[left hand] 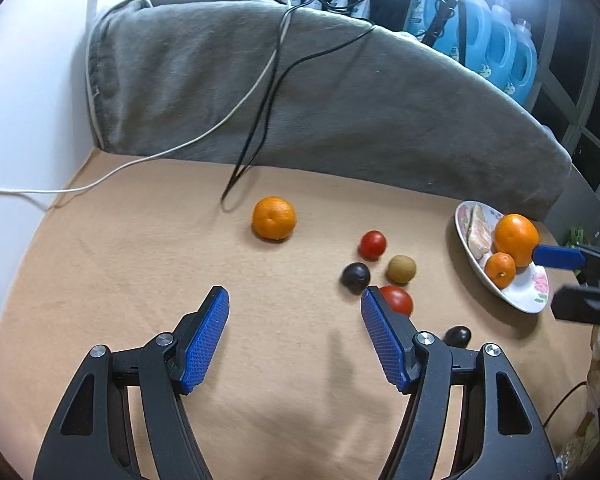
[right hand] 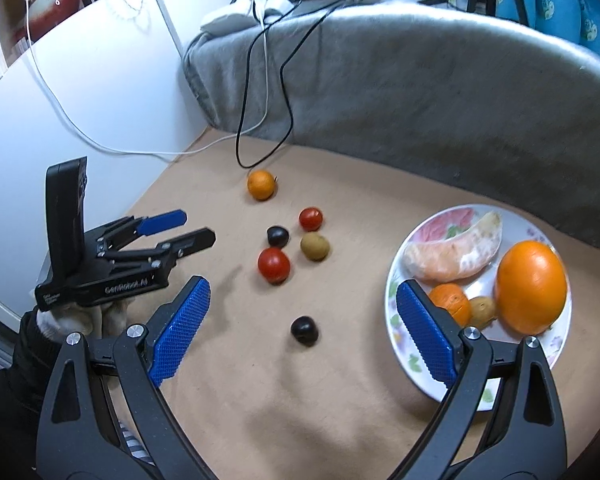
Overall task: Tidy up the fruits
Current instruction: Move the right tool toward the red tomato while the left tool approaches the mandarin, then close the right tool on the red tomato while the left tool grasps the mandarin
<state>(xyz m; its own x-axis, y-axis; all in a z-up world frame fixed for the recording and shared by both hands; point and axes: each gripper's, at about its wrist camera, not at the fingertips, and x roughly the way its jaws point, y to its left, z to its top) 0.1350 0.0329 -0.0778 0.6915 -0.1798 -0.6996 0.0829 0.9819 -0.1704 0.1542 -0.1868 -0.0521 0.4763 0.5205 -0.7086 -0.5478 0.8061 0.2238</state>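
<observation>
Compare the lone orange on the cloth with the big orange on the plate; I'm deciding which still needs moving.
The lone orange sits on the tan cloth near the black cable; the big orange rests on the flowered plate. The lone orange looks smaller in both views. It stands apart from other fruit; the big orange lies beside other fruit. Both are round, orange and ungripped.

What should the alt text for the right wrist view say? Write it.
Open right gripper hovers empty over a tan cloth beside a floral plate holding oranges. Loose tomatoes, dark fruits, a brown fruit and a small orange lie ahead; the left gripper reaches in, also open.
</observation>
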